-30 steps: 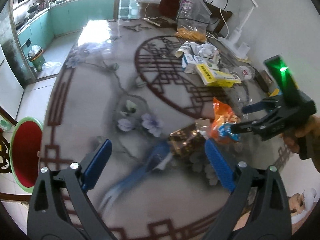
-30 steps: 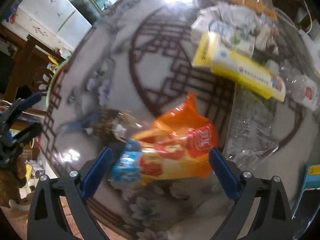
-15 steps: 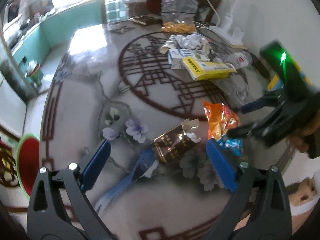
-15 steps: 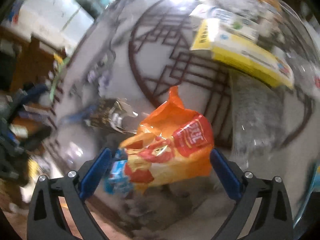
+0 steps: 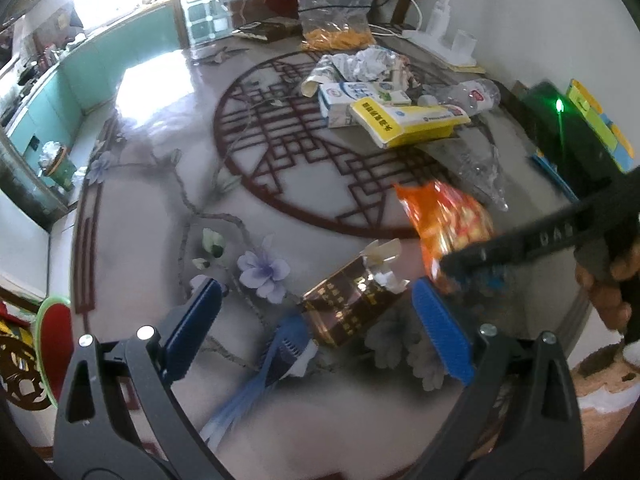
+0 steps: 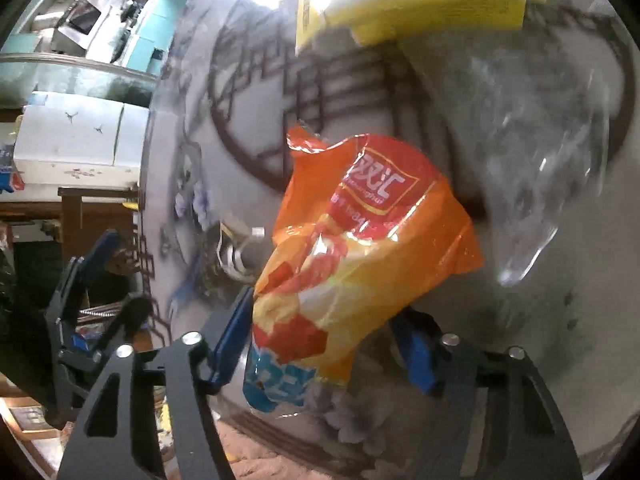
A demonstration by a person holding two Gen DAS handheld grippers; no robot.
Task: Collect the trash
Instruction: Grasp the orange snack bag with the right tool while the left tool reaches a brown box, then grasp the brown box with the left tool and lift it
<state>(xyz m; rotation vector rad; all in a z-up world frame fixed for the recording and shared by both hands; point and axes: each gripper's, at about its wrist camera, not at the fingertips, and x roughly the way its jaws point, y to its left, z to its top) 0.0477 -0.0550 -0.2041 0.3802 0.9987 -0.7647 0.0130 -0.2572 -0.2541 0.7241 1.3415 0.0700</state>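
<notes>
An orange snack bag point(image 6: 360, 248) lies crumpled on the glossy patterned table point(image 5: 160, 208). My right gripper point(image 6: 324, 340) is closing on the bag's lower end, and both blue pads touch its sides. From the left wrist view the same bag point(image 5: 444, 216) shows at the right with the right gripper point(image 5: 452, 272) over it. My left gripper point(image 5: 316, 296) stands open just above a torn brown carton point(image 5: 348, 312) and a blue toothbrush point(image 5: 280, 356), touching neither.
Further back lie a yellow box point(image 5: 404, 124), a milk carton point(image 5: 344, 100), crumpled paper point(image 5: 368, 64), a clear bottle point(image 5: 468, 96) and a clear plastic wrapper point(image 5: 480, 168). A red bin with a green rim point(image 5: 52, 340) stands below the table's left edge.
The right gripper's jaws have narrowed from wide open onto the orange bag and rolled. The left gripper has drifted closer to the brown carton and toothbrush.
</notes>
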